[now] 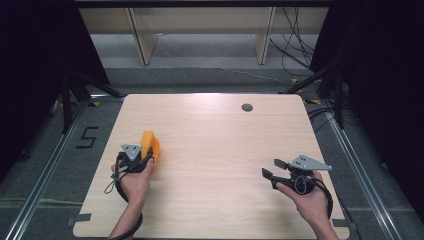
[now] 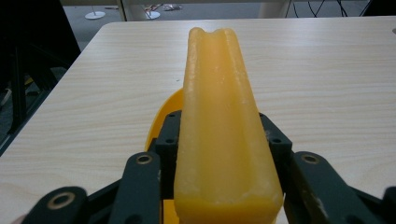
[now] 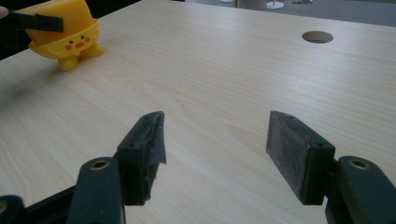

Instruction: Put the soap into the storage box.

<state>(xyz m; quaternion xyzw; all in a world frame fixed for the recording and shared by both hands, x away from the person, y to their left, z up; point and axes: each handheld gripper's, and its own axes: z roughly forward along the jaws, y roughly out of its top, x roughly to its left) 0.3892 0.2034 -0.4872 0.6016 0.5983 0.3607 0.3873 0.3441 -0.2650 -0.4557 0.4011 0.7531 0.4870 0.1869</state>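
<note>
High view: the left gripper (image 1: pixel 141 159) pinches a yellow duck toy (image 1: pixel 150 145) at about nine o'clock on the wooden table (image 1: pixel 220 150) — its feet touch the surface. At four o'clock, the right gripper (image 1: pixel 272 169) hovers — jaws spread, holding nothing.

Light wooden table with rounded corners (image 1: pixel 215 150), round grey cable hole (image 1: pixel 247 107) near its far edge, right of centre. Grey carpet floor (image 1: pixel 45 150) around it; black tape "5" (image 1: pixel 88 136) left of table. Pale wooden shelf frame (image 1: pixel 142 42) behind. Black cables (image 1: pixel 295 50) trail on floor far right. Black tripod legs (image 1: pixel 75 90) far left.
</note>
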